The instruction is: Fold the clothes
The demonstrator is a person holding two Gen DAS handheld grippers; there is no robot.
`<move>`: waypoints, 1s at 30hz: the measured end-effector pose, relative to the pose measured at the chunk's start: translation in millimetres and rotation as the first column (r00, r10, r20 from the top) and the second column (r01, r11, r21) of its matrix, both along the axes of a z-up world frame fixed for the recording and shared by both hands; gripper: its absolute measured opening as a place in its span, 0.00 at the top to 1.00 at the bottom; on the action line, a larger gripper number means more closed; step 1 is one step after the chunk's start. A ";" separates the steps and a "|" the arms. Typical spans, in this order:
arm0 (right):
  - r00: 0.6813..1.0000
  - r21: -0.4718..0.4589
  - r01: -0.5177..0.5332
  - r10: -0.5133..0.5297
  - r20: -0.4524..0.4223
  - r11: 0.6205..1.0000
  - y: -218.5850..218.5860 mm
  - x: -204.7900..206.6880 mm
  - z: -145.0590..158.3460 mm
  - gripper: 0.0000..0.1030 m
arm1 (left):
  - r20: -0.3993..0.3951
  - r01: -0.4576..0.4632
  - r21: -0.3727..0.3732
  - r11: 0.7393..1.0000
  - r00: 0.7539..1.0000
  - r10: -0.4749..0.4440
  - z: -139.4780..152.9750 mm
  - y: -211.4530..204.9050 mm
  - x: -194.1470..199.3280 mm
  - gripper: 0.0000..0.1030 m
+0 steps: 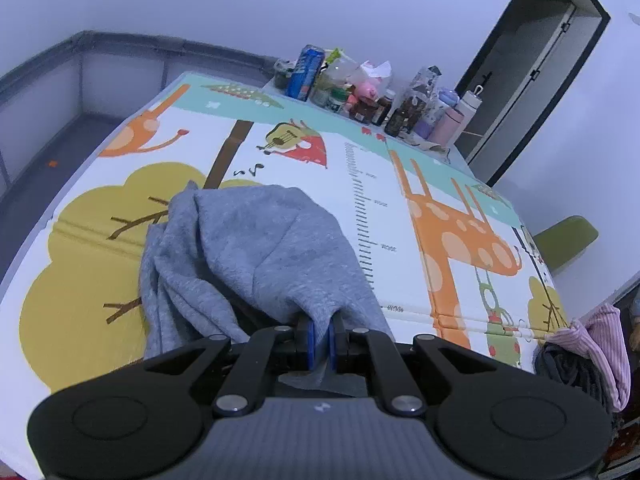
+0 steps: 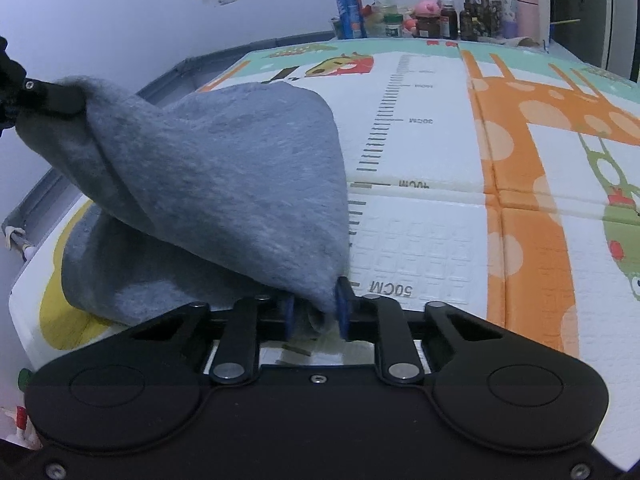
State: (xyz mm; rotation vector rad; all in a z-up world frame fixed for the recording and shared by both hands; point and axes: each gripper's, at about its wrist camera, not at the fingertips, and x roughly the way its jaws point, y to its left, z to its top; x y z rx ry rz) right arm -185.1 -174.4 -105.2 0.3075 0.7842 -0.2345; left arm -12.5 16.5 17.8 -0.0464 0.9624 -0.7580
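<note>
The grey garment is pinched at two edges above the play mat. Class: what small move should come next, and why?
Probably draw the two grippers apart to pull the grey garment taut. The left gripper is shut on one edge and the right gripper has fabric between its fingers, yet the cloth sags in bunched folds onto the play mat, too crumpled to fold cleanly.

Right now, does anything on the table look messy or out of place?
The grey knit garment is bunched and twisted, not flat, pinched in the left gripper and right gripper. A striped pink cloth hangs off the cartoon play mat's edge.
</note>
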 end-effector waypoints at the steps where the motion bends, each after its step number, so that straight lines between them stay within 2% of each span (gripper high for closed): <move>1: 1.000 -0.012 -0.005 0.005 -0.007 1.000 0.7 0.0 1.0 0.86 | -0.007 -0.007 -0.001 1.000 1.000 0.007 -0.8 2.6 0.3 0.93; 7: 0.993 -0.168 -0.101 0.090 -0.074 0.981 19.1 5.8 12.9 0.89 | -0.042 -0.054 0.008 0.998 0.998 0.055 -5.1 22.9 -0.1 0.93; 11: 0.978 -0.225 -0.189 0.163 -0.128 0.956 27.2 8.1 13.2 0.89 | -0.080 -0.089 0.077 0.993 0.992 0.096 -24.8 32.2 2.0 0.92; 17: 0.924 -0.342 -0.368 0.298 -0.240 0.865 47.9 12.4 2.1 0.89 | -0.151 -0.120 0.200 0.972 0.977 0.152 -69.8 44.6 4.8 0.91; 20: 0.896 -0.332 -0.422 0.332 -0.295 0.844 52.1 15.6 -5.3 0.90 | -0.173 -0.121 0.235 0.965 0.971 0.163 -92.2 49.3 4.7 0.89; 23: 0.885 -0.343 -0.446 0.351 -0.306 0.827 54.2 15.7 -8.0 0.90 | -0.176 -0.118 0.233 0.965 0.971 0.161 -98.9 51.8 3.8 0.88; 29: 0.878 -0.275 -0.453 0.371 -0.304 0.848 42.5 16.8 -1.9 0.86 | -0.143 -0.086 0.252 0.964 0.982 0.125 -87.6 49.2 -1.4 0.82; 30: 0.880 -0.259 -0.447 0.367 -0.303 0.856 38.7 16.2 1.3 0.82 | -0.132 -0.081 0.256 0.963 0.984 0.118 -84.0 48.7 -2.5 0.82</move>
